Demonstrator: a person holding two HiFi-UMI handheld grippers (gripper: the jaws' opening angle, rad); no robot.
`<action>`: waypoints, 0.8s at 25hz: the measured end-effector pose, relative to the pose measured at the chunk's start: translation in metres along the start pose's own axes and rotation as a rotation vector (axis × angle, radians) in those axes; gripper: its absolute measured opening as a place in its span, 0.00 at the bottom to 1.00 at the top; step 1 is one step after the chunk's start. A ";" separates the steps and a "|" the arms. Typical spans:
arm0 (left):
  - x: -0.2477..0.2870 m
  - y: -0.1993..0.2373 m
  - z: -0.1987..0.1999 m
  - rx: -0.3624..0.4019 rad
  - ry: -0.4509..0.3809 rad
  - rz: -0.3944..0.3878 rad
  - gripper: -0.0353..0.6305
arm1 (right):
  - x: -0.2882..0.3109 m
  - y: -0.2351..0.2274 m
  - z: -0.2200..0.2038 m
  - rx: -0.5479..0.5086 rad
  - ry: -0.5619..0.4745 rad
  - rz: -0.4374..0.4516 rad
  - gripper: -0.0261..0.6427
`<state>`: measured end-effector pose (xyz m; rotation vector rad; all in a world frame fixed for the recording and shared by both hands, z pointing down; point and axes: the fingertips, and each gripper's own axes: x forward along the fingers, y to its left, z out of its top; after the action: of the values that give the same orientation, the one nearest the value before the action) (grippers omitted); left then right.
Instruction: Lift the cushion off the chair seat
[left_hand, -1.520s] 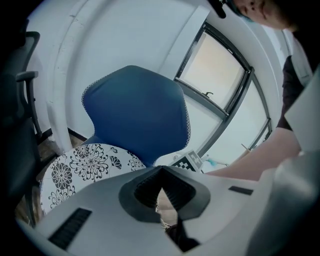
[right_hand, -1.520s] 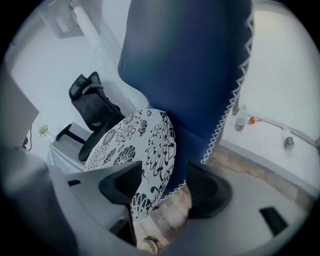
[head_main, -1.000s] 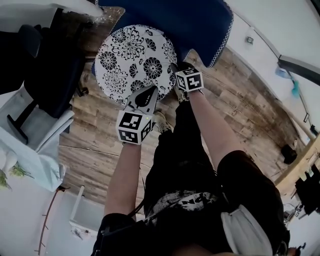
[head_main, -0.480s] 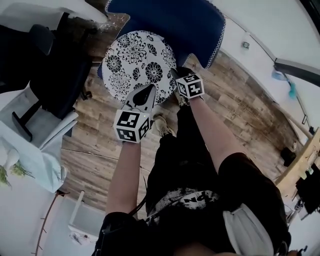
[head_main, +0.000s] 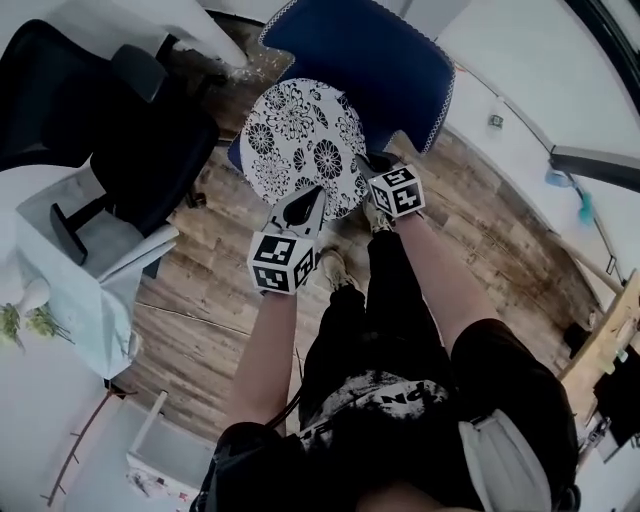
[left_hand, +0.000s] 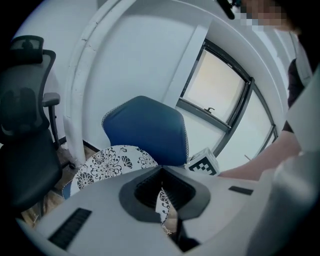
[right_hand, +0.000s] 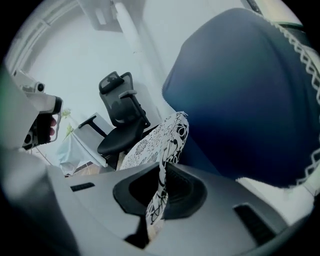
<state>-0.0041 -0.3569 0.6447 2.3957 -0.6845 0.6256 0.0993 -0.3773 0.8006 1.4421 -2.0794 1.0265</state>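
A round white cushion (head_main: 305, 145) with black flowers hangs tilted over the blue chair (head_main: 370, 55), both grippers holding its near rim. My left gripper (head_main: 308, 205) is shut on the rim's near left part, and the fabric edge (left_hand: 162, 202) shows pinched between its jaws. My right gripper (head_main: 372, 168) is shut on the near right rim. In the right gripper view the cushion (right_hand: 165, 137) rises edge-on from the jaws, beside the blue chair back (right_hand: 245, 95). The left gripper view shows the cushion's top (left_hand: 107, 162) in front of the blue backrest (left_hand: 145, 130).
A black office chair (head_main: 130, 130) stands close to the left of the blue chair. A white desk with a pale cloth (head_main: 60, 290) is at the far left. My legs and a shoe (head_main: 330, 265) are on the wooden floor (head_main: 200, 280) just below the grippers.
Both grippers have risen with the cushion's near rim in them. The cushion has tipped up off the blue seat, and it looks smaller and more slanted now.
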 end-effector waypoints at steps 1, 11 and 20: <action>-0.003 0.000 0.003 0.002 -0.008 0.003 0.07 | -0.004 0.004 0.006 -0.021 -0.009 0.004 0.08; -0.051 -0.010 0.047 0.057 -0.073 0.042 0.07 | -0.055 0.053 0.051 -0.122 -0.067 0.063 0.08; -0.103 -0.015 0.068 0.064 -0.139 0.061 0.07 | -0.092 0.101 0.090 -0.210 -0.115 0.085 0.08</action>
<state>-0.0554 -0.3552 0.5316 2.5033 -0.8095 0.5167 0.0489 -0.3686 0.6452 1.3455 -2.2716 0.7441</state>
